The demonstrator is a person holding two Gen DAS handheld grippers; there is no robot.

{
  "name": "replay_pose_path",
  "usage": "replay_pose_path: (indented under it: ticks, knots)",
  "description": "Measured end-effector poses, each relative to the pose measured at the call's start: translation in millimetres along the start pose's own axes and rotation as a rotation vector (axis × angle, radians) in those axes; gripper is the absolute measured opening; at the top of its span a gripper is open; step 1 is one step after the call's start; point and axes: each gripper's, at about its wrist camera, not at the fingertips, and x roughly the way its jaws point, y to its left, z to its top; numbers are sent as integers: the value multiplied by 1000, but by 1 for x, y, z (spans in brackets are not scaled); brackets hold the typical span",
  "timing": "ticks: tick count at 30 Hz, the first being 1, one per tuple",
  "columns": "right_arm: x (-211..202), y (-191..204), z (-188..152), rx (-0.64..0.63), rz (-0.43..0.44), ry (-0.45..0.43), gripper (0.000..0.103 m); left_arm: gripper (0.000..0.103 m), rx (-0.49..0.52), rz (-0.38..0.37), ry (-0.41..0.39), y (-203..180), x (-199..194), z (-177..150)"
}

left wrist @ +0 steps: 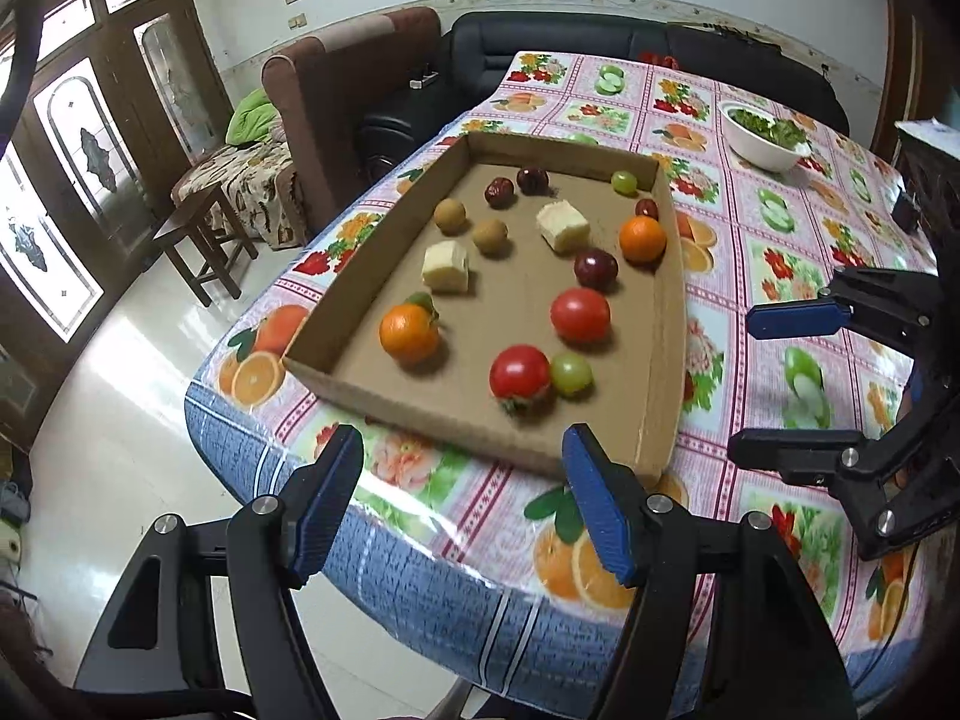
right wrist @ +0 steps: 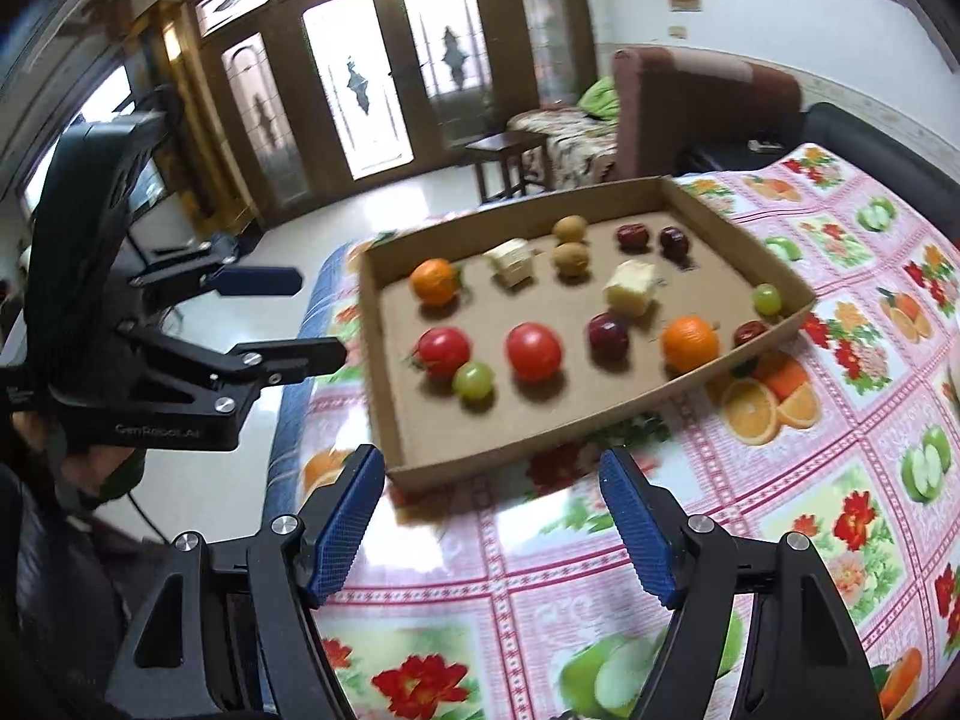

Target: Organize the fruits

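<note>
A shallow cardboard tray (left wrist: 657, 420) (right wrist: 384, 372) lies on the table with scattered fruit. In it are two tomatoes (left wrist: 519, 371) (right wrist: 533, 351), two oranges (left wrist: 408, 333) (right wrist: 690, 342), green grapes (left wrist: 570, 373) (right wrist: 473, 380), dark plums (left wrist: 595, 269) (right wrist: 608, 334), red dates (left wrist: 499, 191), brown longans (left wrist: 449, 216) and two pale cubes (left wrist: 445, 266) (right wrist: 630, 287). My left gripper (left wrist: 462, 504) (right wrist: 318, 315) is open and empty, just short of the tray's near edge. My right gripper (right wrist: 492, 525) (left wrist: 750, 384) is open and empty above the tablecloth beside the tray.
The table has a glossy fruit-print cloth (left wrist: 780, 240) (right wrist: 810, 420). A white bowl of greens (left wrist: 763, 135) stands at the far right. A brown armchair (left wrist: 336, 90), a dark sofa (left wrist: 540, 36) and a small wooden stool (left wrist: 198, 240) stand beyond the table's edge.
</note>
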Motion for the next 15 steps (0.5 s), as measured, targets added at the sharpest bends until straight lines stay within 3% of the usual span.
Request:
replay_pose_path:
  ticks: [8, 15]
  knots:
    - [16, 14, -3, -65, 5, 73, 75, 69, 10, -11, 9, -1, -2, -10]
    - [22, 19, -1, -84, 3, 81, 75, 69, 4, -23, 18, 2, -1, -12]
